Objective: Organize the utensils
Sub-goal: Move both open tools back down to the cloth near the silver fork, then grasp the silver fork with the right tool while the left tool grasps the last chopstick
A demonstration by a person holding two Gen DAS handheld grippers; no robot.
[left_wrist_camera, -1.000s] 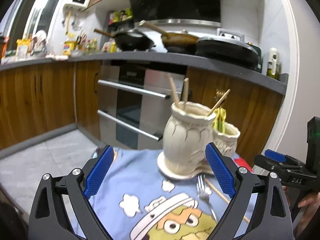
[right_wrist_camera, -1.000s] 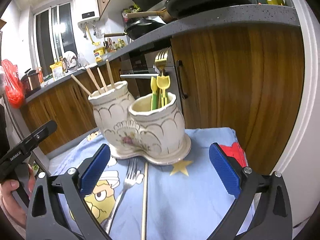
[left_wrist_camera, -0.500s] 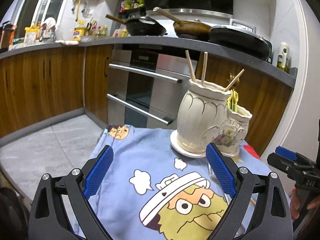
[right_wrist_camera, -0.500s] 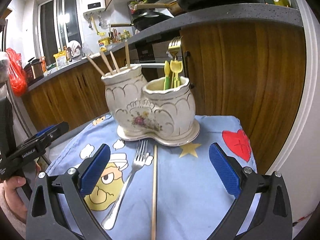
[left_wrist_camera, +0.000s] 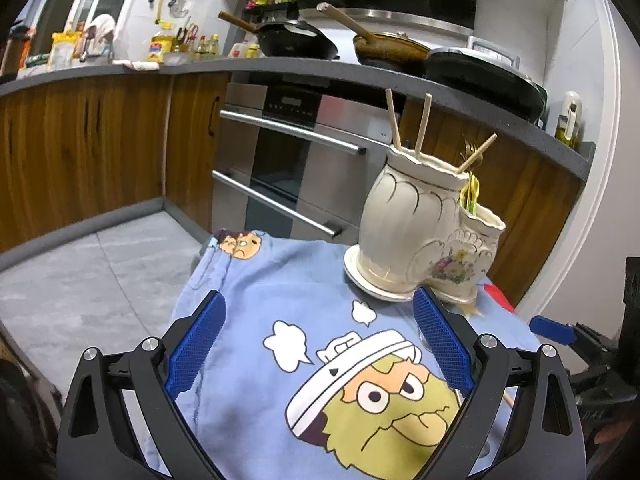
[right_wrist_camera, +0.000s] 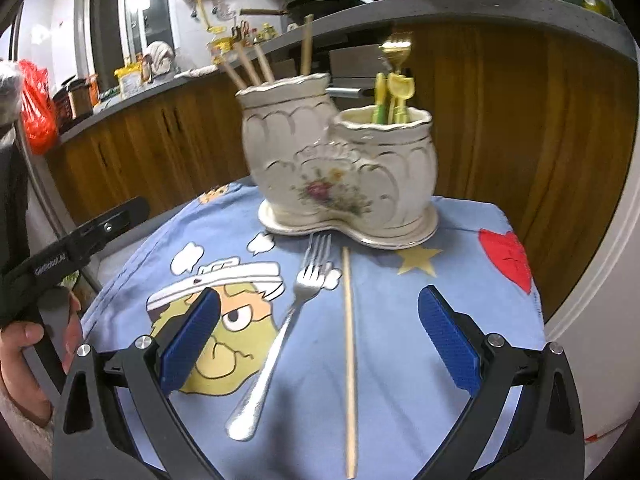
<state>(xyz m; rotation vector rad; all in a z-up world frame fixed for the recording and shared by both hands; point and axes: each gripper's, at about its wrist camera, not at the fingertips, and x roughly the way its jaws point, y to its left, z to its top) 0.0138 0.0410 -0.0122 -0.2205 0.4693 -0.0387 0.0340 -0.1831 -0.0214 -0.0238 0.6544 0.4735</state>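
A cream double-pot ceramic utensil holder (right_wrist_camera: 340, 168) (left_wrist_camera: 416, 232) stands on a blue cartoon cloth (right_wrist_camera: 400, 320). Its taller pot holds wooden chopsticks (right_wrist_camera: 250, 66), the shorter one yellow and green utensils (right_wrist_camera: 394, 96) and a gold fork. On the cloth in front of it lie a silver fork (right_wrist_camera: 288, 320) and a single wooden chopstick (right_wrist_camera: 349, 352). My right gripper (right_wrist_camera: 320, 344) is open just above them, with both lying between its fingers. Over the cloth's left part my left gripper (left_wrist_camera: 316, 344) is also open and holds nothing.
A wooden cabinet front (right_wrist_camera: 500, 120) and grey counter with pans (left_wrist_camera: 400, 48) rise behind the table. An oven (left_wrist_camera: 288, 152) stands back left, with grey floor (left_wrist_camera: 80, 272) below. A person's hand (right_wrist_camera: 24, 340) holds the left gripper at the right wrist view's left edge.
Both grippers have pulled back and risen from the holder, which now looks smaller and farther. The fork and the chopstick now lie between my right fingers. Both jaws stayed open.
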